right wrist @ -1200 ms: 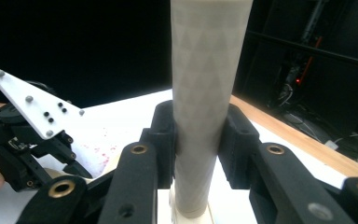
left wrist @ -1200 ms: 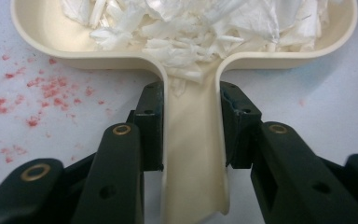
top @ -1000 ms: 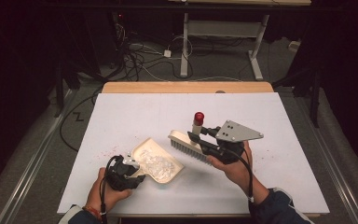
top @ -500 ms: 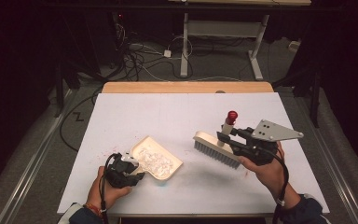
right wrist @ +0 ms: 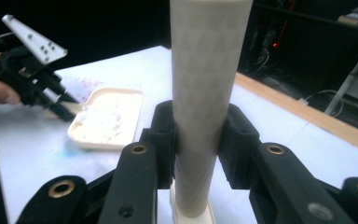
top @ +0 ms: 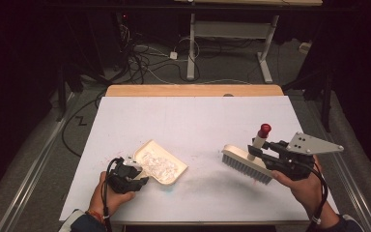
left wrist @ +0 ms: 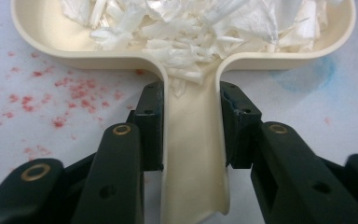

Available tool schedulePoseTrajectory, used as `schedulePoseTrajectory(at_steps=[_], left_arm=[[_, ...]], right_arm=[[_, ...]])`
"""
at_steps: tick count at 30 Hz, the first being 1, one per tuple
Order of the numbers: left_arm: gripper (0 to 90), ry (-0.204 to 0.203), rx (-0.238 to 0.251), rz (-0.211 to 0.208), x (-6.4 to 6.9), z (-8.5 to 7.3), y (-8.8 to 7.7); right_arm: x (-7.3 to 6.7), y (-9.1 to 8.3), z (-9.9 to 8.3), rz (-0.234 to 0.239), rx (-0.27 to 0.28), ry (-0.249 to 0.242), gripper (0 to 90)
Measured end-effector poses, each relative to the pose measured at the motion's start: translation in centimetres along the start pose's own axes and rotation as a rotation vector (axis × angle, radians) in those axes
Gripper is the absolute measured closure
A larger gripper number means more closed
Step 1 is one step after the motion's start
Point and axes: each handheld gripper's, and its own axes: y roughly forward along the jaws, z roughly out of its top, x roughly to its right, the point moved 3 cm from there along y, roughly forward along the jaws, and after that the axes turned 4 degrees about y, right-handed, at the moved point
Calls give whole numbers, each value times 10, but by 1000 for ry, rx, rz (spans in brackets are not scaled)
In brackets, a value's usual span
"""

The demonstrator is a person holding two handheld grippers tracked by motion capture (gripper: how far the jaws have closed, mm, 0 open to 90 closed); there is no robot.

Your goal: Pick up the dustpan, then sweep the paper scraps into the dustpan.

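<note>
Dustpan [left wrist: 193, 154] handle clamped, brush [top: 244, 163] bristles blurred

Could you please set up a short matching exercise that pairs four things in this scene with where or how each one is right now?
1. dustpan
2. brush
3. left gripper
4. paper shreds

A. heaped in the cream pan
B. shut on the dustpan's handle
C. held by its upright handle in the right gripper
D. resting on the white table

Pairs: 1-D, 2-C, 3-B, 4-A

Cream dustpan [top: 164, 166] of white scraps [left wrist: 191, 28] — cream brush [top: 245, 163], red-tipped handle — red-speckled white table [top: 193, 121].
</note>
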Motion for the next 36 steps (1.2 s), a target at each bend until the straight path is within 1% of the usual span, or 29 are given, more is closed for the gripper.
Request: schedulePoseTrajectory(at_steps=[1, 2, 4, 5, 6, 8, 10, 12, 13, 15, 16, 18, 20, 21, 22, 24, 27, 29, 30, 31, 32, 34, 35, 36], left_arm=[[630, -3, 0, 13, -1, 0, 0], [630, -3, 1, 17, -1, 1, 0], [630, -11, 7, 13, -1, 1, 0], [630, -11, 2, 12, -2, 1, -1], [630, -13, 8, 16, -2, 2, -1], [630, -11, 12, 23, -2, 4, -2], [630, -10, 12, 27, -3, 4, -1], [630, -13, 13, 29, -2, 4, -1], [630, -15, 14, 29, -2, 4, -1], [630, -19, 16, 31, -3, 4, 0], [630, -18, 12, 32, -3, 4, 1], [630, -21, 18, 41, -4, 5, 1], [630, -28, 31, 51, -5, 6, 0], [630, -32, 38, 54, -5, 7, 0], [630, -33, 40, 53, -6, 7, 0], [630, -50, 51, 57, -9, 7, 0], [630, -68, 54, 75, -13, 6, 0], [630, -79, 56, 81, -16, 5, -2], [630, -86, 59, 84, -17, 4, -2], [630, -83, 57, 90, -18, 4, -2], [630, -81, 53, 97, -20, 4, -1], [630, -98, 59, 106, -21, 4, -1], [630, -99, 61, 112, -23, 3, -2], [630, -106, 65, 118, -25, 3, -2]], right_arm=[[1, -2, -1, 2, 1, 1, 705], [2, -5, -3, -1, -4, -2, 705], [3, -10, -6, -11, -18, -13, 705], [4, -13, -7, -6, -22, -16, 705], [4, -17, -9, 1, -27, -14, 705], [6, -24, -12, -7, -28, -9, 705], [8, -29, -15, -17, -43, -16, 705], [9, -33, -17, -15, -50, -7, 705], [10, -34, -21, -10, -66, -1, 705], [10, -34, -22, -9, -72, -1, 705], [10, -33, -24, -5, -88, -5, 704], [10, -33, -28, 0, -97, 5, 704], [11, -32, -32, 18, -115, 17, 705], [11, -33, -33, 24, -115, 22, 705], [12, -34, -36, 36, -130, 33, 704], [14, -38, -39, 47, -143, 38, 704], [15, -40, -39, 42, -146, 41, 704], [16, -42, -39, 42, -149, 40, 704], [16, -44, -38, 53, -143, 43, 704], [16, -44, -38, 53, -143, 43, 704], [17, -45, -38, 64, -143, 57, 704], [18, -47, -38, 78, -147, 81, 704], [18, -47, -38, 77, -143, 83, 704], [19, -49, -37, 72, -148, 73, 704]])
